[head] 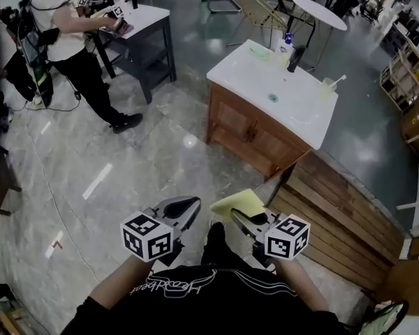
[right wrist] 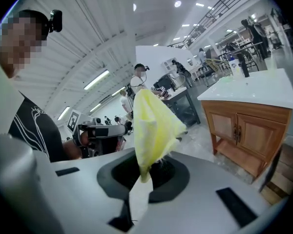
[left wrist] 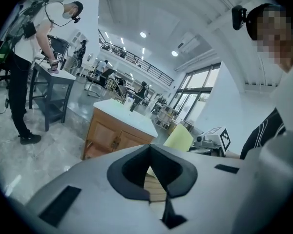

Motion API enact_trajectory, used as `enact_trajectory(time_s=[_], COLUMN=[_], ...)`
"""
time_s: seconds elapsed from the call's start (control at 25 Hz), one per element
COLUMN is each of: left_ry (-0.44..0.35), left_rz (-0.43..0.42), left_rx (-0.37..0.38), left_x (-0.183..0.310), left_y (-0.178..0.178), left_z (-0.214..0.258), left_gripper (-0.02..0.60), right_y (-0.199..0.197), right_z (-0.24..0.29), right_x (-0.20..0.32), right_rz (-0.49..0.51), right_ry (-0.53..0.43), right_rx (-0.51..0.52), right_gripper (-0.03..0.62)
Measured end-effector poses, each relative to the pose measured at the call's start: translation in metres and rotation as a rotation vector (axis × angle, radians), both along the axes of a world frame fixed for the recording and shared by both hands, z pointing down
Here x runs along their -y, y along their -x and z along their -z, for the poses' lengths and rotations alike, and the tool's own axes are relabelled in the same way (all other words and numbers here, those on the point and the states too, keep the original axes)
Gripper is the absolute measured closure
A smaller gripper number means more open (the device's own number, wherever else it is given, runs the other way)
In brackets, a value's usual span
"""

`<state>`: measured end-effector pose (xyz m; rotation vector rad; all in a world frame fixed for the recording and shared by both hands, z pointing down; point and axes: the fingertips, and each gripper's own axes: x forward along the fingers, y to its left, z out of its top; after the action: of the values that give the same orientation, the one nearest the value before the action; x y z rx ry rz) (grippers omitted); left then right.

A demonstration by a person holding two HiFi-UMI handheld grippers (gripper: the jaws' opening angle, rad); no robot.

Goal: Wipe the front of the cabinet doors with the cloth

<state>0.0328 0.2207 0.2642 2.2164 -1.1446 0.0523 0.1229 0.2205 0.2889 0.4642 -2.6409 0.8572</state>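
Note:
The wooden cabinet (head: 255, 135) with a white sink top stands ahead of me, its two doors (right wrist: 244, 130) closed and facing me. Both grippers are held close to my body, well short of it. My right gripper (head: 243, 220) is shut on a yellow cloth (head: 239, 202), which stands up from its jaws (right wrist: 154, 126). My left gripper (head: 187, 209) sits beside it with its jaws together and nothing between them. In the left gripper view the cabinet (left wrist: 115, 138) and the cloth (left wrist: 179, 138) show beyond the jaw tips (left wrist: 149, 146).
A slatted wooden platform (head: 342, 215) lies to the right of the cabinet. A person (head: 70, 40) stands at a dark table (head: 146, 26) at the far left. A round white table (head: 320, 11) and chairs are behind the cabinet. Marble floor lies between.

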Motion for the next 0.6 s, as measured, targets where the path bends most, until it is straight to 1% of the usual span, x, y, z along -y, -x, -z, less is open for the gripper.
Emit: enact_trajectory(time_s=[0.16, 0.4, 0.52, 0.6], left_ry=[0.025, 0.054, 0.054, 0.053], left_rz=[0.005, 0.0, -0.01, -0.016], left_rx=[0.008, 0.011, -0.003, 0.008], left_x=[0.065, 0.174, 0.209, 0.227], left_y=[0.005, 0.009, 0.01, 0.015], left_z=[-0.016, -0.037, -0.041, -0.049], left_gripper=[0.575, 0.575, 0.575, 0.575], right_y=[0.011, 0.012, 0.012, 0.015], right_z=[-0.017, -0.038, -0.05, -0.064], right_x=[0.062, 0.166, 0.202, 0.223], right_rz=[0.017, -0.002, -0.005, -0.008], right_ry=[0.02, 0.053, 0.044, 0.03], right_rx=[-0.004, -0.048, -0.1, -0.137], right_gripper=[0.554, 0.554, 0.554, 0.554])
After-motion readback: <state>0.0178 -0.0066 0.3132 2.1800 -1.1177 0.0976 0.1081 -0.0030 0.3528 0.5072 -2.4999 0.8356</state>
